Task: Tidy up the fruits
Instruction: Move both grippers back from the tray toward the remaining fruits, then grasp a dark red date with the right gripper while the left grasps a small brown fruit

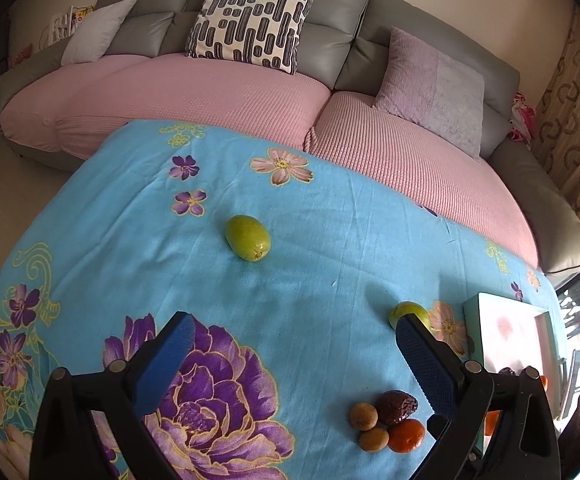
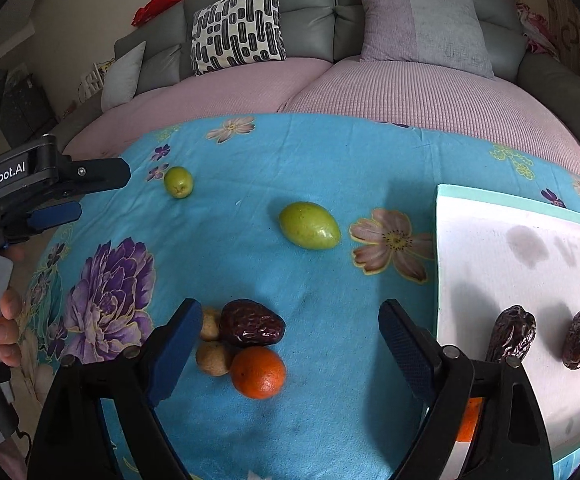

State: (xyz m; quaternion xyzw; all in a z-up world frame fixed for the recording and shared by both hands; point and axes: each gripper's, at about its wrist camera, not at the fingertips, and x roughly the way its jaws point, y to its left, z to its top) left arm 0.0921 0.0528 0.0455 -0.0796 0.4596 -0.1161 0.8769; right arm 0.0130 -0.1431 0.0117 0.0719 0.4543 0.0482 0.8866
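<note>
Both grippers, left [image 1: 290,344] and right [image 2: 290,328], are held wide and empty over the cloth [image 2: 329,160]. 6 fruits remain outside the tray [image 2: 489,264]; the orange [image 2: 258,372], near the cloth's front edge, is best straddled squarely.

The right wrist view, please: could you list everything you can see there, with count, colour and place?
Green fruits: two, yellow-green, on the cloth; the smaller one far left, the larger one mid-cloth.
Red date: one, dark red, in the near cluster.
Orange: one, orange, touching the date's near side.
Small brown fruits: two, tan, left of the cluster.
Tray: one, white with teal rim, right; holds two dark dates and orange fruit.
Tablecloth: one, blue floral.
Sofa: grey, pink covers, cushions, behind.
Left hand-held gripper: at left edge, held by fingers.
Right hand-held gripper: open, empty, over the cluster.
</note>
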